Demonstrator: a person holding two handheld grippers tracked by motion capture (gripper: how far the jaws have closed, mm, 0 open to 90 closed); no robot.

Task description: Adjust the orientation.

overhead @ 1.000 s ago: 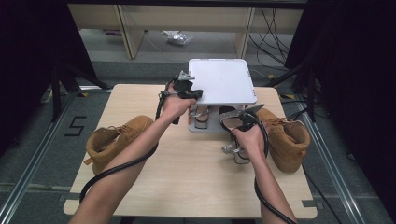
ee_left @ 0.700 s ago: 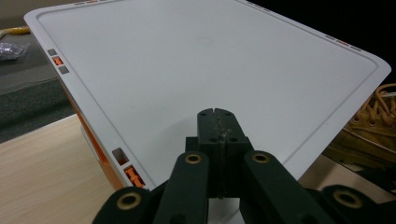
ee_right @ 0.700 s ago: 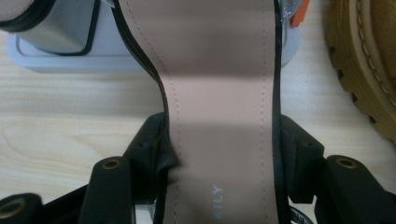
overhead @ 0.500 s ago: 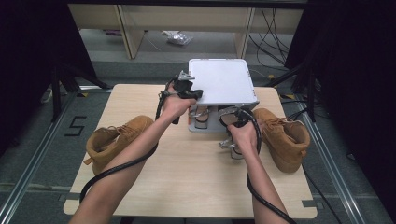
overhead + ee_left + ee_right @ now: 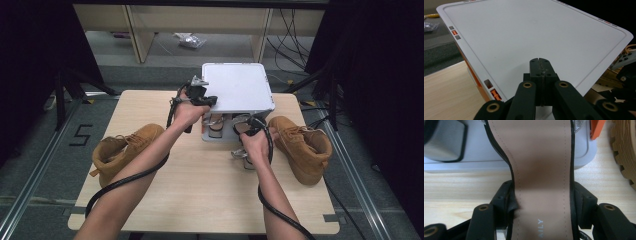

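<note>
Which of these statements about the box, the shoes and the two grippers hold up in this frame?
1. The left gripper holds the white lid of the box raised. True.
2. The right gripper grips a tan boot. False: its fingers clamp a black-edged shoe with a tan insole.
3. A tan boot stands on either side of the table. True.
4. The left gripper's fingers are spread wide. False: they are shut.
</note>
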